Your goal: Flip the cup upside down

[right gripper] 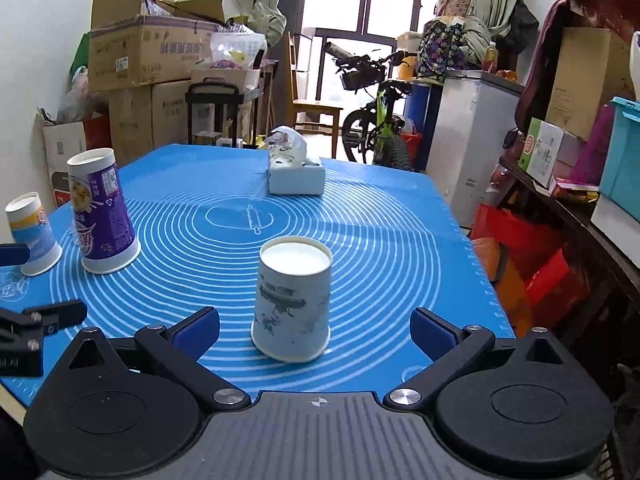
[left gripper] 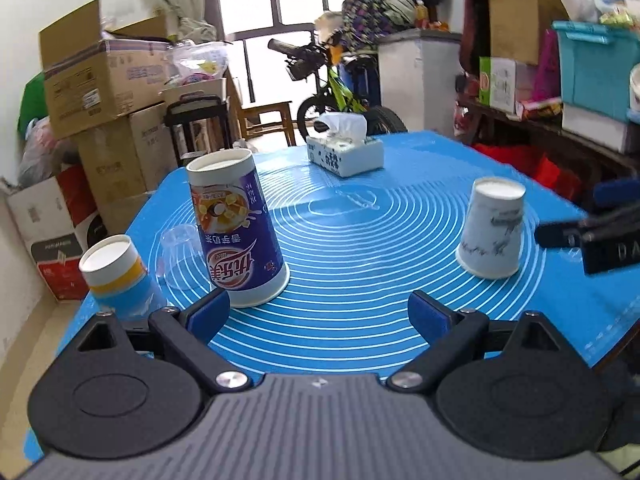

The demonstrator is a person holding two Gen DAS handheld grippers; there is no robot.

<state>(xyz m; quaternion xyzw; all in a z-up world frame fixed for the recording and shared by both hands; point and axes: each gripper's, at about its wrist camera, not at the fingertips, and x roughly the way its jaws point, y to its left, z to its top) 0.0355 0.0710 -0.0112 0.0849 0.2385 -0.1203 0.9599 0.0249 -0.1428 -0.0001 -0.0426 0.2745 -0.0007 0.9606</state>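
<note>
A white paper cup with grey print stands upside down on the blue mat, just ahead of and between the fingers of my right gripper, which is open and empty. It also shows in the left wrist view, right of centre. My left gripper is open and empty, with a tall purple cup standing upside down just ahead of its left finger. A small white, yellow and blue cup stands upside down at the mat's left edge.
A clear plastic cup sits upside down behind the purple cup. A tissue box stands at the far side of the mat. Cardboard boxes, a bicycle and shelves surround the table.
</note>
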